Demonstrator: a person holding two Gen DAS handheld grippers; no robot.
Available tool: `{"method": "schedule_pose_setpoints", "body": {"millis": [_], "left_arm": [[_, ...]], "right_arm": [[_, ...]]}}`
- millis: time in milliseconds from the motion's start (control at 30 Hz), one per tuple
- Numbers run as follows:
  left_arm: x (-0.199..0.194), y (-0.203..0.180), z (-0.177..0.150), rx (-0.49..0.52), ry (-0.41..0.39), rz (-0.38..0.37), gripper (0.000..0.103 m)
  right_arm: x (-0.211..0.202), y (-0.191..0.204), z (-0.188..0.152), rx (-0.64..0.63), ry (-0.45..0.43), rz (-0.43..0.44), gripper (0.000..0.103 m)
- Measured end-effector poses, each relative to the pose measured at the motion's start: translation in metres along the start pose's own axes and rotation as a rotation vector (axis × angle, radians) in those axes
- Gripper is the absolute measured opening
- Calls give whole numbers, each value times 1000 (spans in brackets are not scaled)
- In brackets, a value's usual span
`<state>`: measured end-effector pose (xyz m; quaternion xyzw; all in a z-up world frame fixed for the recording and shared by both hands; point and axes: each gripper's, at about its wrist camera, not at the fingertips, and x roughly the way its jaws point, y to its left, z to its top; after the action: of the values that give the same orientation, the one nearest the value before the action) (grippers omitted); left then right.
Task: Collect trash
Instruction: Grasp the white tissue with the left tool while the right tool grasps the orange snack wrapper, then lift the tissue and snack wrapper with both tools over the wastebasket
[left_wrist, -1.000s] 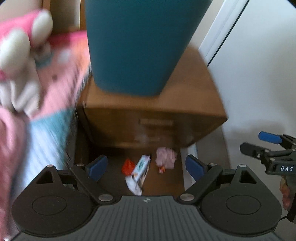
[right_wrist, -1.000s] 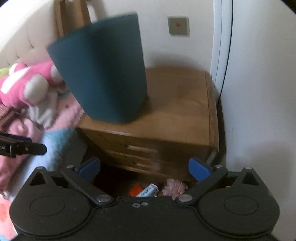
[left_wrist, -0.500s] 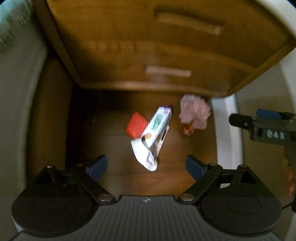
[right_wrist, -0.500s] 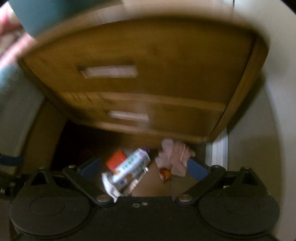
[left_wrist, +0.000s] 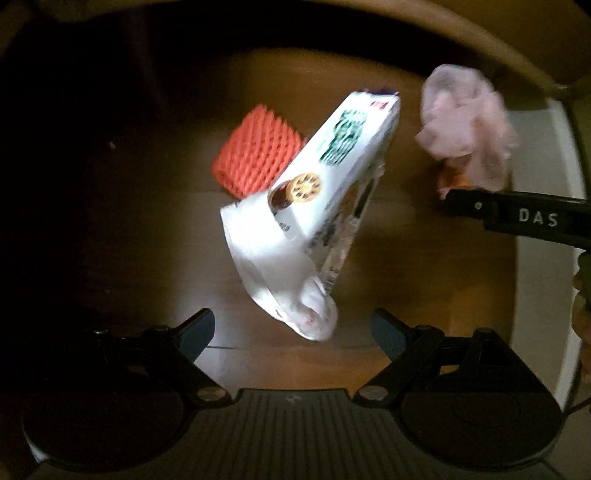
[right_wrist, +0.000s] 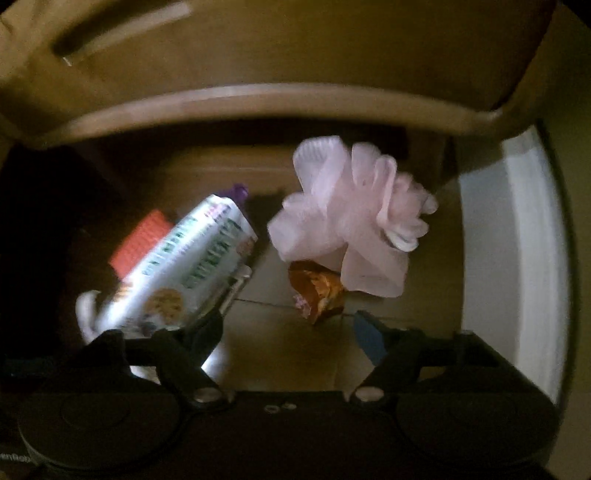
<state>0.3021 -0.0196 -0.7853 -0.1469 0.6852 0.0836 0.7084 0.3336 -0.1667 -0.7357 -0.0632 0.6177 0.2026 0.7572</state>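
Nothing collected yet: both grippers, left gripper spread wide and right gripper just narrowing, hang empty over a cookie wrapper, red netting and pink tissue mid-frame on the floor.

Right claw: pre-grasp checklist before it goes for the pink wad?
1. Right claw open, nothing between fingers: ok; its jaws have just been closing.
2. Pink wad in view, ahead of the fingertips: ok.
3. Orange wrapper lies against the wad's near edge, may be caught too: not ok.
4. Biscuit box overlaps the left finger in view; contact: cannot tell.
5. Left claw open, empty, over the box: ok.
6. Wad free of the cabinet base: cannot tell.
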Motion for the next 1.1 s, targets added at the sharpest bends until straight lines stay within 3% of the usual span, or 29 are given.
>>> {"method": "schedule_pose_setpoints", "body": {"millis": [200,300,367,467,567,867,1100], "left_arm": [[37,2,5,-16,28,-8,91],[42,1,9,-10,23,-15,88],[44,1,12,-8,36,-21,62],[47,4,17,-41,72,-50,43],[42,10,18,-47,86,-57,30],[-15,22,15,-65,92,-50,26],[-112,33,5,-90,51,-65,24]], "right_arm": [[40,-13,1,108,-14,-11,72],[51,-25,1,228,-8,-3,58],[55,-28,1,258,-2,-12,51],[55,-27,-2,248,-4,-17,46],[51,-25,-6,240,-4,-10,42],[3,-15,-22,231,30,-1,40],[-97,3,-30,216,-1,48,38]]}}
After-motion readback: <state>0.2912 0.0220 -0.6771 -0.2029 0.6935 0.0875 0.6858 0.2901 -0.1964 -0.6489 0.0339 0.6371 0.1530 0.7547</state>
